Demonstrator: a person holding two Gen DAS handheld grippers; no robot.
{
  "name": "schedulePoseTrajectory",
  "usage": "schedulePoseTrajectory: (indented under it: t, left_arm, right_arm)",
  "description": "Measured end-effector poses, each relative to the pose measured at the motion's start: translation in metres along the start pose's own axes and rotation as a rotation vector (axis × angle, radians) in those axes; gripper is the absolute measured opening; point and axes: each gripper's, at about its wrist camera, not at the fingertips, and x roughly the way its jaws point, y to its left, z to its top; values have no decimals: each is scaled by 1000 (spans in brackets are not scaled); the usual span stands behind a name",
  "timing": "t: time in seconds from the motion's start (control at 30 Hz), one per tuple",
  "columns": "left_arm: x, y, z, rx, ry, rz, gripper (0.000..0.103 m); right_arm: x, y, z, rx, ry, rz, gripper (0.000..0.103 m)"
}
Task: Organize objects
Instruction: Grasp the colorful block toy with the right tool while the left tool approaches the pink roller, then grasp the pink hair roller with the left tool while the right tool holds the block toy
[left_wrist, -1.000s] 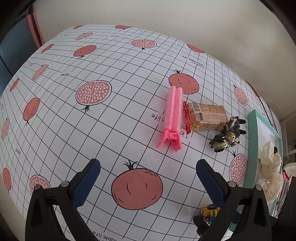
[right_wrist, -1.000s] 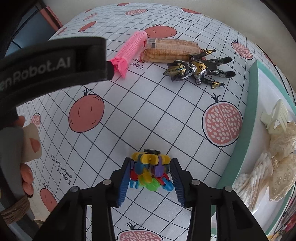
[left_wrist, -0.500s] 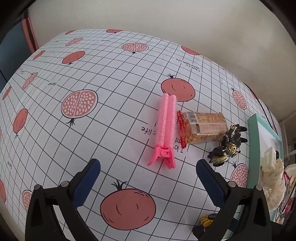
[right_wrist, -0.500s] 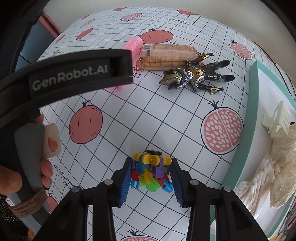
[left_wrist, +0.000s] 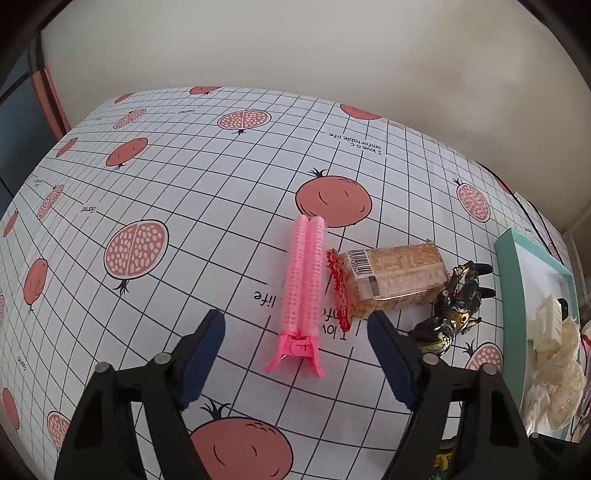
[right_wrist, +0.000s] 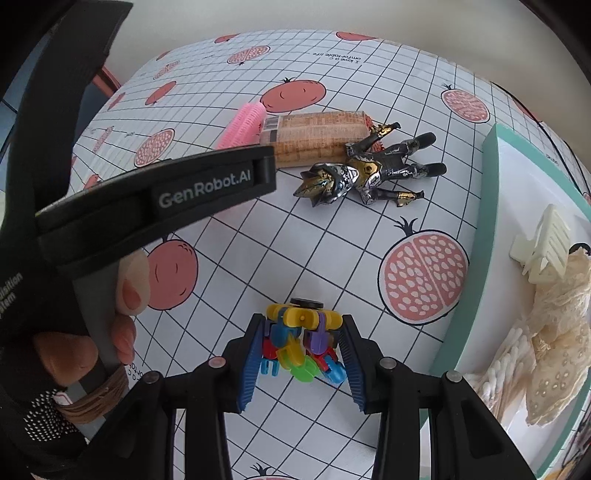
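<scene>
1. A tablecloth (left_wrist: 207, 192) covers the table: white, with a black grid, whole and halved pomegranates, and small lines of black text
2. A plain cream wall (left_wrist: 295, 48) rises behind the table's far edge, at 12 o'clock in the left wrist view
3. A dark blue panel with a salmon-pink edge (left_wrist: 22, 122) stands beyond the table at 10 o'clock, reaching the frame border
</scene>
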Motion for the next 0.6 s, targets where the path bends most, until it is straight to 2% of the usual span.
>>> schedulePoseTrajectory:
  t: [0.17, 0.23, 0.33, 0.6]
  left_arm:
    - [6, 1, -1, -5, 15, 7, 53]
    - [7, 2, -1, -13, 19, 7, 39]
    - [8, 3, -2, -27, 26, -16, 28]
    - [4, 8, 0, -75, 45, -45, 28]
  right_arm:
    - [-8, 1, -8, 11, -11, 9, 43]
    - [-10, -1, -6, 14, -13, 10, 43]
    - [-13, -4, -6, 19, -16, 10, 43]
    - [-26, -10, -26, 33, -42, 13, 43]
